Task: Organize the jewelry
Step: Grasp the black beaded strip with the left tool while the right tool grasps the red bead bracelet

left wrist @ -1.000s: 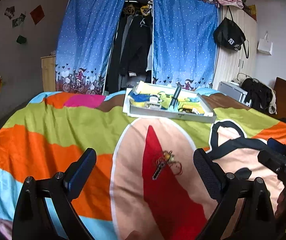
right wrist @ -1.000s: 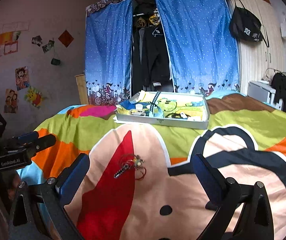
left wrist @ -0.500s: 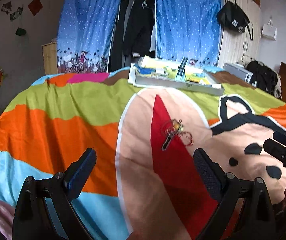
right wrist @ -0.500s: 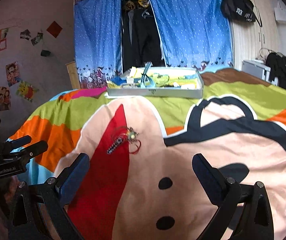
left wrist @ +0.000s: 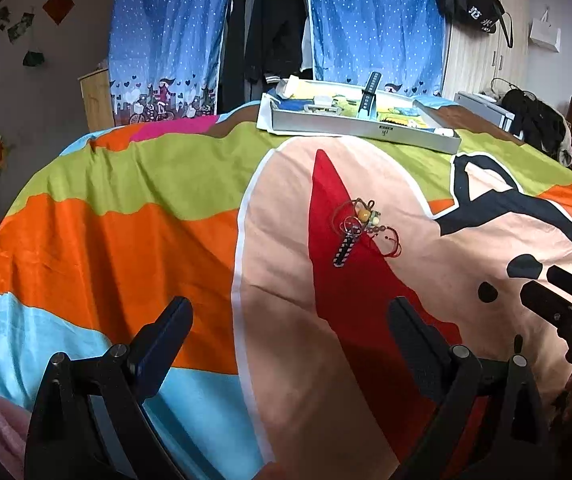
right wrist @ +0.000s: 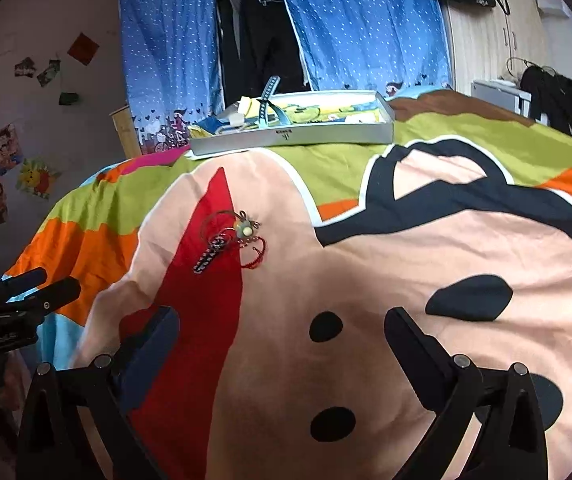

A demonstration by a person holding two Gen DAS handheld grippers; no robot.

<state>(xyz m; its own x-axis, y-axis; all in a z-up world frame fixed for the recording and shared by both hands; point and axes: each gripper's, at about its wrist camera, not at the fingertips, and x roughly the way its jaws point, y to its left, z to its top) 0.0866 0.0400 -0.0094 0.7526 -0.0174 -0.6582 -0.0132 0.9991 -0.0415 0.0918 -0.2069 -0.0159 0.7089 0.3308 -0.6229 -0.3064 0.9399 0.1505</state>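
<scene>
A: Jewelry pile (left wrist: 360,226) — red cord bracelets and a beaded strap, tangled — lies on the bedspread (left wrist: 134,240), well short of the tray (left wrist: 360,130).

B: Both grippers?

A: Left hand-held gripper (left wrist: 288,322) and right hand-held gripper (right wrist: 280,330) gape wide, empty. I'd pinch one strand low and lift slowly.

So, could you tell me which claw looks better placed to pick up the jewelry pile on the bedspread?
Probably the left claw: the jewelry lies nearly straight ahead between its open fingers. For the right claw, also open, the pile sits off to its left side. Both are still short of it.
</scene>
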